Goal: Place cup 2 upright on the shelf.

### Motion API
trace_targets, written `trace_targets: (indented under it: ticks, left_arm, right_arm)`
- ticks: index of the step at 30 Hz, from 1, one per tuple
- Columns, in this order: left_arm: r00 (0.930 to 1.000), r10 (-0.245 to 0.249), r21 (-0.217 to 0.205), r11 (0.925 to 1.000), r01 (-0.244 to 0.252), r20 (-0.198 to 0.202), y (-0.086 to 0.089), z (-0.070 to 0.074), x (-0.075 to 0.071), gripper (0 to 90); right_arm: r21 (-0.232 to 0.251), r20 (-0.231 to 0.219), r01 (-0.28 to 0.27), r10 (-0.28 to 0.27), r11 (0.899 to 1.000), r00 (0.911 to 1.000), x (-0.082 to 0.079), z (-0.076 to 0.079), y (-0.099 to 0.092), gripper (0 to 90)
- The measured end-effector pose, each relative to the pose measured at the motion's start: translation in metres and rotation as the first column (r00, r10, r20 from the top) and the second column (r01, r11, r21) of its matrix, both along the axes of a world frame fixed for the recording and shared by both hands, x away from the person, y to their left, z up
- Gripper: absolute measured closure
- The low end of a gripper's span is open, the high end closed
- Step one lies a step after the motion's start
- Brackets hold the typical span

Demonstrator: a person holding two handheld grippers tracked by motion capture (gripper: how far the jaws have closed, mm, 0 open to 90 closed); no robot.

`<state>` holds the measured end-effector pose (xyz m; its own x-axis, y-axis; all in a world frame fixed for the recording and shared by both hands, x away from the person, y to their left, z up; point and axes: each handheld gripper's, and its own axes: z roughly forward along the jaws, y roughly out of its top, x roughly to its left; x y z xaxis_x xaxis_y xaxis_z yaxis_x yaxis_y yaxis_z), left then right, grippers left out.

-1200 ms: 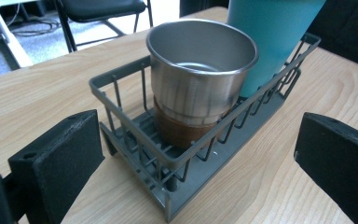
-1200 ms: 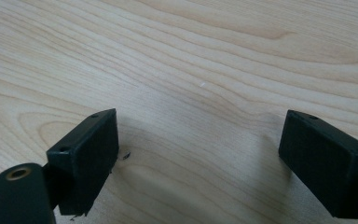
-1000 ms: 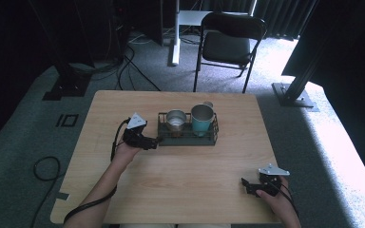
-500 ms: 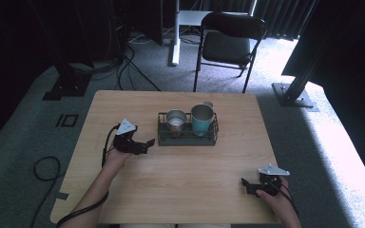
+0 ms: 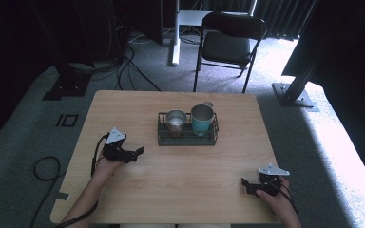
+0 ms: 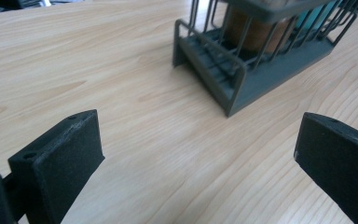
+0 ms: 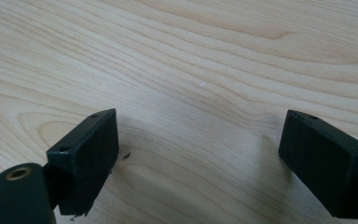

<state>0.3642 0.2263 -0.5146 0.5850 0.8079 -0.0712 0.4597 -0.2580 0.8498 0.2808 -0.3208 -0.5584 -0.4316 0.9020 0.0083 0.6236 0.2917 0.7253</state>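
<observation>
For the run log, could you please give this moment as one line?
left gripper: open, beside rack | right gripper: open, over table | cups: in rack

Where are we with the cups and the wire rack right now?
Done: the steel cup and teal cup stand inside the dark wire rack. In hand: nothing; the left gripper and right gripper are open over the wooden table. Little looks left.

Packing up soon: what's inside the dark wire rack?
The wire rack holds a steel cup and a teal cup, both upright. A small part behind the teal cup is mostly hidden.
</observation>
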Motion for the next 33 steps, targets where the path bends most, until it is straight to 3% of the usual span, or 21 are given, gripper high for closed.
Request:
trace_targets:
  ticks: [8, 11, 15, 25, 33]
  left_arm:
    - [0.9995, 0.024, 0.005, 0.9997, -0.024, 0.021, 0.012, -0.002, -0.021, 1.6]
    - [0.9989, 0.040, -0.025, 0.9989, -0.039, 0.024, 0.018, -0.002, -0.028, 1.6]
    - [0.9982, 0.051, 0.011, 0.9986, -0.052, 0.031, 0.023, -0.005, -0.037, 1.6]
    - [0.9944, 0.104, 0.046, 0.9934, -0.105, 0.015, 0.034, -0.016, -0.049, 1.6]
    - [0.9901, 0.140, 0.048, 0.9891, -0.139, -0.012, 0.041, -0.023, -0.055, 1.6]
  right_arm:
    - [0.000, 0.000, 0.000, 0.000, 1.000, 1.0000, 0.000, 0.000, 0.000, 11.6]
    - [0.000, 0.000, 0.000, 0.000, 1.000, 1.0000, 0.000, 0.000, 0.000, 11.6]
    - [0.000, 0.000, 0.000, 0.000, 1.000, 1.0000, 0.000, 0.000, 0.000, 11.6]
    - [0.000, 0.000, 0.000, 0.000, 1.000, 1.0000, 0.000, 0.000, 0.000, 11.6]
    - [0.000, 0.000, 0.000, 0.000, 1.000, 1.0000, 0.000, 0.000, 0.000, 11.6]
